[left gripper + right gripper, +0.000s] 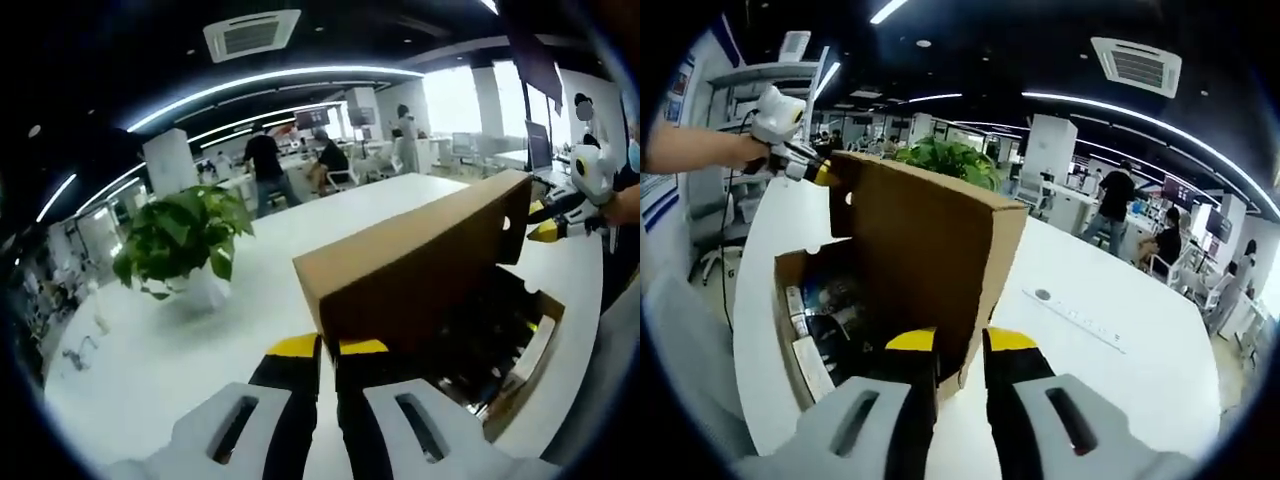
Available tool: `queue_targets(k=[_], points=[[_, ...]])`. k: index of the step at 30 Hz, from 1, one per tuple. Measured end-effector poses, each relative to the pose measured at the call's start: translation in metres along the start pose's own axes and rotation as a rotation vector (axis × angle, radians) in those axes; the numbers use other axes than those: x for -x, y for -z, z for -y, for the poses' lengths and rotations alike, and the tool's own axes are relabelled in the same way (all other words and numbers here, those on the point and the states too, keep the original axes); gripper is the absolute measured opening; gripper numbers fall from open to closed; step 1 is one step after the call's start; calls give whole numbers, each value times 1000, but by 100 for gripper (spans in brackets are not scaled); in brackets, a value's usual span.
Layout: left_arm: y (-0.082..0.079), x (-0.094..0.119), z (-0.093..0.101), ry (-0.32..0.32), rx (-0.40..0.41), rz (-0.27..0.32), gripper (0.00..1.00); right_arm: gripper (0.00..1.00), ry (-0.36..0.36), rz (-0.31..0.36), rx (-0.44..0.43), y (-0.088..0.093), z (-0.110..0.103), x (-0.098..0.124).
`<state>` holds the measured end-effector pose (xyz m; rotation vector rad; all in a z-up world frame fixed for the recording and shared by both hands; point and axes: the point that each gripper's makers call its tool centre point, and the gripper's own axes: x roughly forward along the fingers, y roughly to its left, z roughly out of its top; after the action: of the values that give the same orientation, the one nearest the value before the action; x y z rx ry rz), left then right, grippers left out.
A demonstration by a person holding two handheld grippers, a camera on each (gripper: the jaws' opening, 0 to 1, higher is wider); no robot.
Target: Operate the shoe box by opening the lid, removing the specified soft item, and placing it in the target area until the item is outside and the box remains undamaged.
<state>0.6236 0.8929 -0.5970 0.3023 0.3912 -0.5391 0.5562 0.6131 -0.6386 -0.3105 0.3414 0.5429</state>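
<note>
On the white desk [150, 360] the brown cardboard shoe box [805, 330] sits with its stiff lid [420, 260] raised upright, each end pinched by the left gripper [328, 350] and right gripper [960, 345]. Opening looks done; next, one gripper should release and reach the dark, crumpled contents [835, 300].

Matt brown cardboard shoe box [920, 250], glossy white table [1120, 340]
</note>
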Motion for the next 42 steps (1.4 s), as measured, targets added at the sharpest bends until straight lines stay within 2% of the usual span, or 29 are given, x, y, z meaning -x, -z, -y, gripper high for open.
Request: queue_targets(k=[5,11,21,31,34,38,42], points=[[-3,-6,-4,1,3,1,1,12,12,-40,-7,20,6,-6],[-5,-12,-7,5,-2,0,1,8,15,-63,-19,33,8,-12],[-9,-22,-11,8,-1,-2,1,4,18,-59,-46,30,10,-29],[-12,-34,-16,8,11,-1,2,1,29,-66,-74,31,15,-34],[-12,-38,-16,-3,-6,-3,3,1,29,-67,-60,32,16,-36],[-10,-40,-17,-12,-21,-12,7,1,34,-66,-59,30,18,-38],[1,-39,-24,-40,22,-28,10,1,40,-68,-59,28,21,-41]])
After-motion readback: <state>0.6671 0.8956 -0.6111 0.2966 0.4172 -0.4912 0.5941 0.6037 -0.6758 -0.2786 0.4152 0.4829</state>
